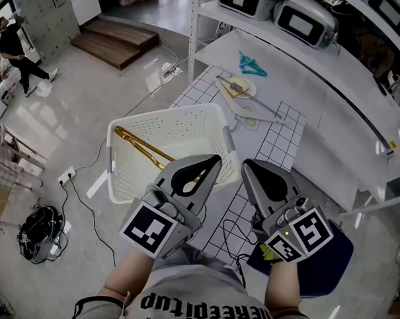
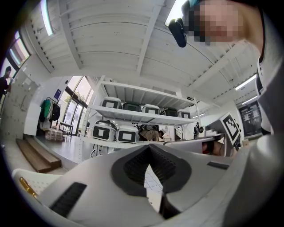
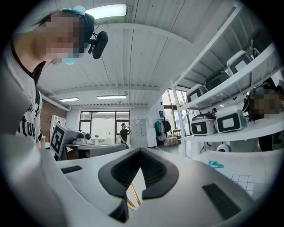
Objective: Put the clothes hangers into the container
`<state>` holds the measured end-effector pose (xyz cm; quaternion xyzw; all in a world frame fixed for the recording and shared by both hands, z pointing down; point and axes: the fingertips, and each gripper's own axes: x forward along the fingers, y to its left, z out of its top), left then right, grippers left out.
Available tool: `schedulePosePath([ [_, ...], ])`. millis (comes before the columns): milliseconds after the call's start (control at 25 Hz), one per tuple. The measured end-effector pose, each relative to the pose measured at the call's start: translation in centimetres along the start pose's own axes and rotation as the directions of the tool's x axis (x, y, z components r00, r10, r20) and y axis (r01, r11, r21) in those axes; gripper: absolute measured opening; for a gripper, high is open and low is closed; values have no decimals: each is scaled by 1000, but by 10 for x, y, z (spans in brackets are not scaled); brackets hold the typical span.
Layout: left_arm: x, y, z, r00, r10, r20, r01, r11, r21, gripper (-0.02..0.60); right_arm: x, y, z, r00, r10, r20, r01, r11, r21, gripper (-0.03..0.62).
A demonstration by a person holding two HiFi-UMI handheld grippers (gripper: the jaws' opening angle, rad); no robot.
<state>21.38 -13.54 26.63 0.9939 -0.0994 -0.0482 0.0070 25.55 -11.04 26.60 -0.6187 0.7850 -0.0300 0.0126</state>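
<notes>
A white perforated basket (image 1: pixel 158 130) stands on the gridded table top with a gold hanger (image 1: pixel 142 148) lying inside it. Farther back lie a teal hanger (image 1: pixel 253 65), a pale hanger (image 1: pixel 235 88) and a white hanger (image 1: pixel 254 111). My left gripper (image 1: pixel 212 164) hovers over the basket's near right corner, shut and holding nothing. My right gripper (image 1: pixel 251 167) is beside it over the grid mat, also shut and holding nothing. In the left gripper view the shut jaws (image 2: pixel 148 147) tilt upward, with the basket rim (image 2: pixel 31 176) at the lower left. The right gripper view shows shut jaws (image 3: pixel 140 151) and the teal hanger (image 3: pixel 216 164).
A white shelf unit (image 1: pixel 310 58) with grey-white appliances (image 1: pixel 304 21) runs along the back right. Cables (image 1: pixel 87 177) and a black bundle (image 1: pixel 41 229) lie on the floor at left. A dark blue stool (image 1: pixel 327 267) sits under my right gripper. A person (image 1: pixel 16 48) stands far left.
</notes>
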Motion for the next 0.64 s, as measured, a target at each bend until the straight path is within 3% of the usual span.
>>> schedulePosePath([
  [640,5,-16,4,1000,-3,-2,3,1000,4,20,-15,-2,8,1000,3,20,-4,1000,9,8],
])
